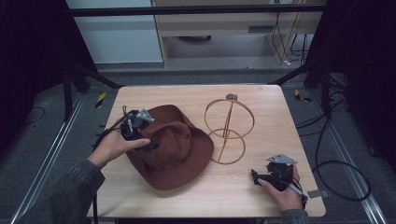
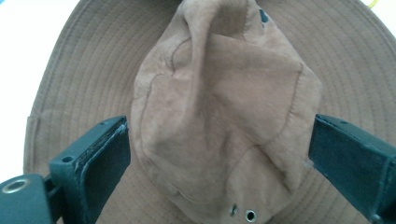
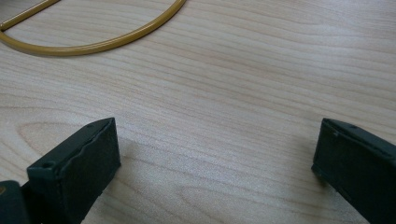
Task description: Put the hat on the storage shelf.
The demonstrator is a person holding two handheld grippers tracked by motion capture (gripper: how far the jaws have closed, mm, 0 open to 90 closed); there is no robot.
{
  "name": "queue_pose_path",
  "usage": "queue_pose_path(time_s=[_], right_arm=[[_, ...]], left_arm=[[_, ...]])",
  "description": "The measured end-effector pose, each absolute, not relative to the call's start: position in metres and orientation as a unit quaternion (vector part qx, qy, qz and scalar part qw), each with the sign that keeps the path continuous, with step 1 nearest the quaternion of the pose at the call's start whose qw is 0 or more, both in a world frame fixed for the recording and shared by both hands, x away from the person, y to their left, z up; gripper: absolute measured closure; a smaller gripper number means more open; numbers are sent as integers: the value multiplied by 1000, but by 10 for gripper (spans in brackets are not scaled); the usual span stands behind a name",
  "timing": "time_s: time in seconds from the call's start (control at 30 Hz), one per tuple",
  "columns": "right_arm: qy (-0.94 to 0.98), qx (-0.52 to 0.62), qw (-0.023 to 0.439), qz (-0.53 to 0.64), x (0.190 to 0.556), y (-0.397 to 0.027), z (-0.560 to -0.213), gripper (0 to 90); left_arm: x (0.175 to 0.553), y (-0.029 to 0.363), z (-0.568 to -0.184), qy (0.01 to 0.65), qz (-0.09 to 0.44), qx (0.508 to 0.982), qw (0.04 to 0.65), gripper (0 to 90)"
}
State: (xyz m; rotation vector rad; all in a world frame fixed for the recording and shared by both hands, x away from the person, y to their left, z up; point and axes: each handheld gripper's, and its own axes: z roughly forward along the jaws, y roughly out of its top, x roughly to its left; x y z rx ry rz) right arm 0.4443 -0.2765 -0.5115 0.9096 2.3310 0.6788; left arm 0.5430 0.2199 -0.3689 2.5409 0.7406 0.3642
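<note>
A brown wide-brimmed hat (image 1: 175,147) lies crown up on the wooden table (image 1: 243,191), left of centre. My left gripper (image 1: 148,140) hovers over the hat's left side, open. In the left gripper view its jaws stand wide apart on either side of the soft creased crown (image 2: 219,107), not touching it. A gold wire hat stand (image 1: 229,128) of rings and a post stands just right of the hat. My right gripper (image 1: 256,176) rests low near the table's front right corner, open over bare wood, with the stand's base ring (image 3: 93,44) ahead of it.
Black cables (image 1: 336,163) trail on the floor to the right of the table. Dark frame legs stand at both back corners. Metal rails run along the floor at each side. Bare wood lies between hat and right gripper.
</note>
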Motion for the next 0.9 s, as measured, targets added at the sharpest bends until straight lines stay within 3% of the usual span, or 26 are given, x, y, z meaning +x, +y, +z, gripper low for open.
queue_pose_path(time_s=[0.6,0.9], right_arm=[[866,337,269,254,444,-277,-512,7],[866,337,269,255,444,-277,-512,7]], left_arm=[[565,189,-377,255,134,939,186,85],[571,178,-393,253,129,946,157,188]])
